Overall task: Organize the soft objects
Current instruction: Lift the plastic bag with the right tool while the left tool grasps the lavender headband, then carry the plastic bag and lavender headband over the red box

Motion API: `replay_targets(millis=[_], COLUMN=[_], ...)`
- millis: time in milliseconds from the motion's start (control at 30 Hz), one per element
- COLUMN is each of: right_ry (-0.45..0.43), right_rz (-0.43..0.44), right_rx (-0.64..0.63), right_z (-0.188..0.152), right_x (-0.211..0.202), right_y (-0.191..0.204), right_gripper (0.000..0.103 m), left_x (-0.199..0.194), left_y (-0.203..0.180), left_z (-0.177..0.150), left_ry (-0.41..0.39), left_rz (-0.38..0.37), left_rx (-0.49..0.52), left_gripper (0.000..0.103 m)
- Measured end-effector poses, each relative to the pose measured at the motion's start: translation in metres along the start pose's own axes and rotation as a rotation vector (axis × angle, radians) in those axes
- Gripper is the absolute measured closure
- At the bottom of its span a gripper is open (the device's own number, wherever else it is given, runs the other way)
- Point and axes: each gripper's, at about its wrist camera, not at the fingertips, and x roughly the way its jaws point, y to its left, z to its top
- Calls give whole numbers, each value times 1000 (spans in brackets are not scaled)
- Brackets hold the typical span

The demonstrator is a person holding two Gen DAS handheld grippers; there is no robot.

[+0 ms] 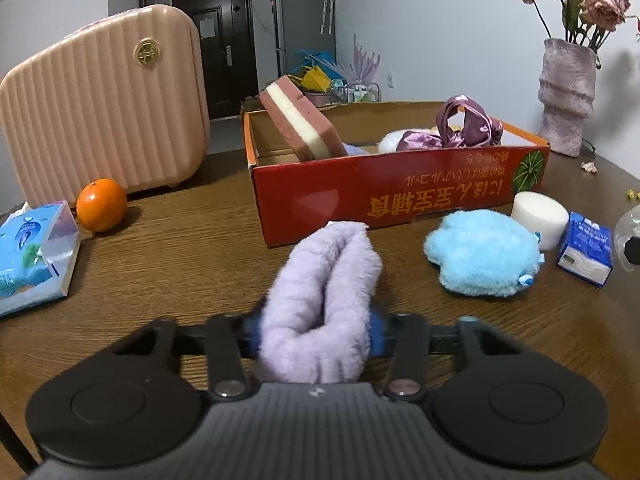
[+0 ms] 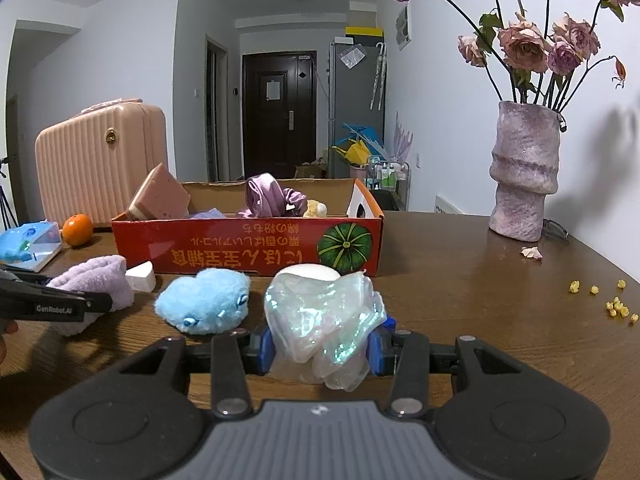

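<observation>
Your left gripper [image 1: 316,332] is clamped on the folded lilac fleece cloth [image 1: 320,300], blue pads sunk into its pile on either side while its far end rests on the bench [image 1: 192,264]. It looks light, limp and squashy, so expect the free end to droop when lifted; your hold near the fold should keep the layers together. Straight ahead of that gripper, just beyond the cloth's tip, stands the red cardboard box [image 1: 400,188], where a pink-and-cream sponge [image 1: 300,120] and a purple satin piece [image 1: 468,124] already lie.

Your right gripper [image 2: 320,350] is closed on a crinkly iridescent film bundle [image 2: 324,320] wrapped round something white. That film looks slippery and thin, so squeeze the bulk, not a loose edge.

Just ahead and left of the right gripper sits the blue plush toy [image 2: 204,304], fluffy and light; take it across the middle. A white foam cylinder [image 1: 540,216] rests beside it, springy but firmer
</observation>
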Motion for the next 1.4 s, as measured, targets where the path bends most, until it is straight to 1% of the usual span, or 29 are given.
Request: replay_targets(millis=[67,200,367,500,567,800,1000,1167,1400], right_ry=[-2,-9,-28,-44,-53,-80,-103,-114,-129], right_rz=[2,10,26,38,44,58,67,76,79], right_rx=[0,2,4,5,4,1,5,3,4], right_z=[0,1,2,3,4,4,6,6,7], right_x=[-1,-3,-8,-12,-13,-19,-24,-27,-30], right_y=[0,0,0,1,1,3,3,5,5], right_gripper=[60,60,60,60,60,60,60,60,60], left_x=[-2,-11,-36,-55,-63,-90,-111,-122,-125], left_y=[1,-1,-10,-17,-20,-37,-45,-50,-54], left_z=[0,-3,-7,-8,-9,-11,-8,-7,-7], left_ry=[-5,-19,-96,-133,-143,-201,-244,-265,-270], left_rz=[0,11,44,55,45,46,25,23,25], left_rx=[-11,-32,-36,-59,-60,-60,-95,-124,-128], left_gripper=[67,69,69,69,69,69,68,68,68])
